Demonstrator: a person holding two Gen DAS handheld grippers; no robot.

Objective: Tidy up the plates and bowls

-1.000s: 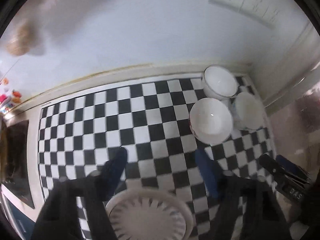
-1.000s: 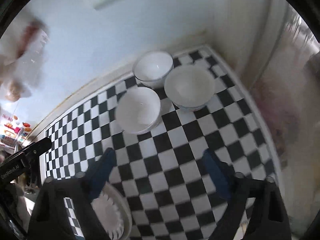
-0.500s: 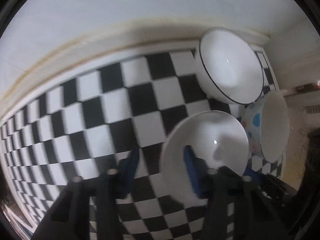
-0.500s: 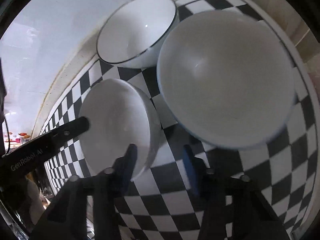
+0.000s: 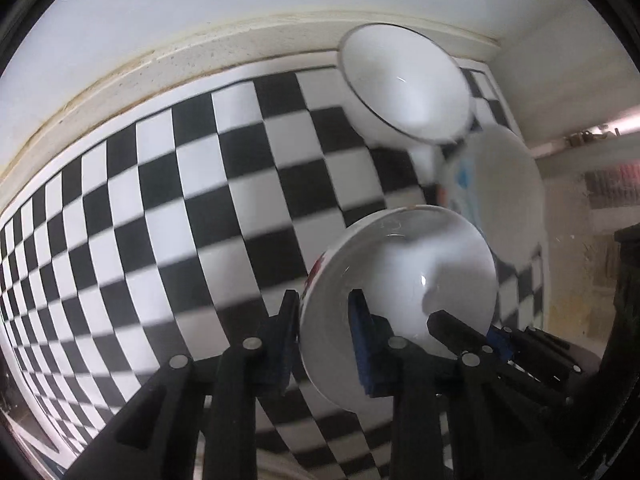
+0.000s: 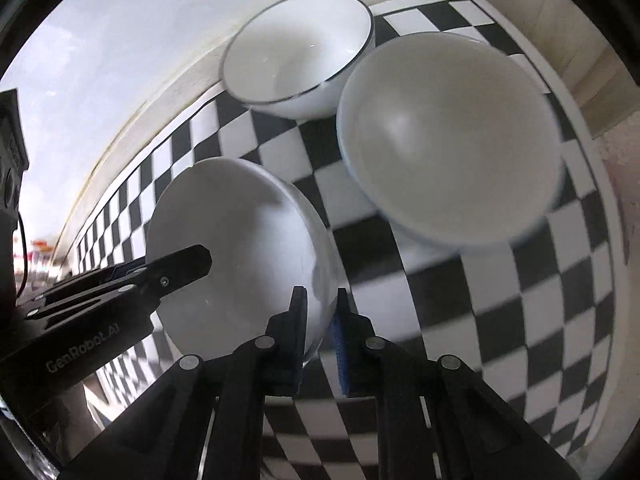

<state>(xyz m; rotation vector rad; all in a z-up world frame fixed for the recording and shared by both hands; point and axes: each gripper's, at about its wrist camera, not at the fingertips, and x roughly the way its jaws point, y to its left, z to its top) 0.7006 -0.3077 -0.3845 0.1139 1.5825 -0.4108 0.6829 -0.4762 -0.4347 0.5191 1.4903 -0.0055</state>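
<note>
Black-and-white checkered cloth [image 5: 168, 184] is spread over the counter, bounded at the back by a cream ledge [image 5: 200, 60] and a pale wall [image 6: 120, 32]. Three white bowls are seen in the far right corner. A bowl with a thin dark rim [image 5: 404, 88] is set nearest the ledge; just beside it, toward the side wall, a wider bowl with coloured spots on its outside [image 5: 500, 188] is seen, its outline blurred. The nearest bowl [image 5: 400, 280] — tilted, with a red mark on its outer wall — is gripped from both sides. The left gripper [image 5: 324, 312] is clamped on its left rim, one finger outside the wall and the blue-padded finger inside. In the right wrist view the right gripper [image 6: 320, 308] is closed over the opposite rim of the same bowl [image 6: 240, 252], one finger inside and the blue pad outside, while the tip of the other tool is seen reaching into the bowl from the left. Whether the bowl's base touches the cloth cannot be told. The dark-rimmed bowl [image 6: 298, 50] and the wide bowl [image 6: 448, 140] are seen touching or nearly so — the contact is not clear.
</note>
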